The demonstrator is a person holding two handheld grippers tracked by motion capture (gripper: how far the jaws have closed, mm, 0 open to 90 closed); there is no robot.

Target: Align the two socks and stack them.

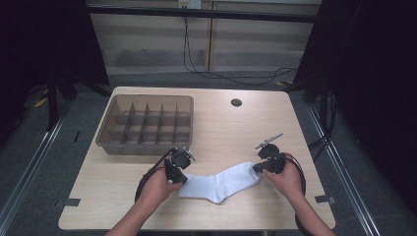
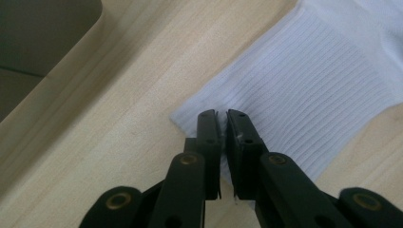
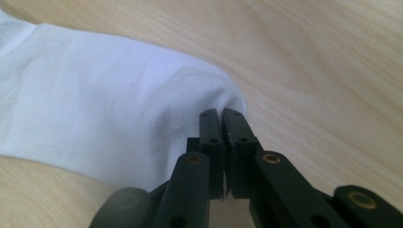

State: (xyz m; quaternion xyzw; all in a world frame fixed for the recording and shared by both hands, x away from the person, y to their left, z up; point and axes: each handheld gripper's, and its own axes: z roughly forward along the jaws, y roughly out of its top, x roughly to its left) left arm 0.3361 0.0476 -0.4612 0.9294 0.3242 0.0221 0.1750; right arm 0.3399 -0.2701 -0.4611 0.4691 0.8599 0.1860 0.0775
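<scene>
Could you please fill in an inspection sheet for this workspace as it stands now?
Surface: light wooden table, with a round grommet hole near the far edge.
Job's things: white sock lying flat near the front edge; ribbed cuff toward the left tongs, toe toward the right.
Clutter: brown divided tray at far left, compartments look empty.
Grippers: left tongs shut on the cuff's edge; right tongs shut on the toe.
Cables: black cable trails from the left tongs; a black cord hangs behind the table.
Surroundings: grey carpeted floor, pale wall panels, dark curtains at both sides.
</scene>
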